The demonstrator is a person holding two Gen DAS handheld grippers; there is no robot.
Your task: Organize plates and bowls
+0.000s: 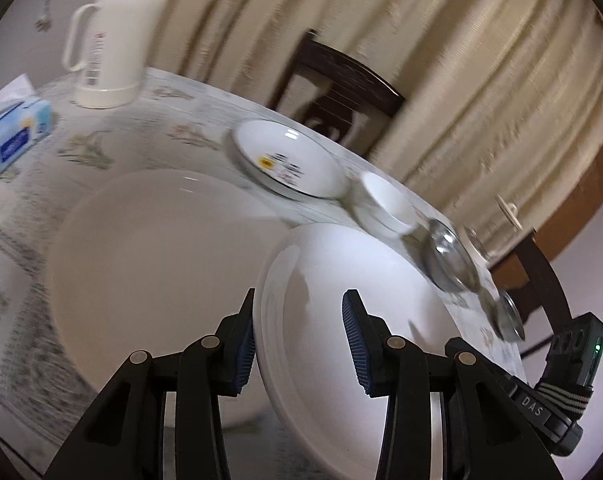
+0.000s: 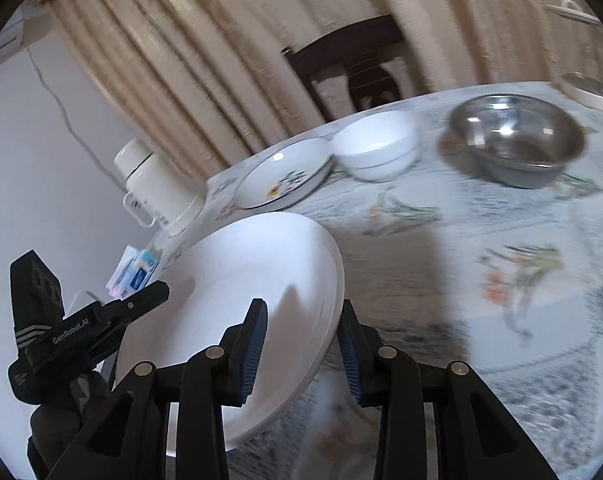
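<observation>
Mid-transfer of a white plate [image 1: 341,340], tilted at lower centre of both views, toward stacking; next move, by judgement: lowering onto the large plate [image 1: 153,256] at left. Left gripper [image 1: 299,344]: part-open, rim between the pads, grip uncertain. Right gripper [image 2: 303,354]: part-open astride the same rim; contact unclear. Flowered plate [image 2: 285,178], bowls upper right

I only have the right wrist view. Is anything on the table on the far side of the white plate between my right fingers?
Observer: Yes. The left wrist view shows a larger white dish lying on the table, partly hidden behind the white plate.
Operator: How does the left gripper sit on the plate?
Observer: The rim lies between the left gripper fingers, with one pad against its outer edge.
</observation>
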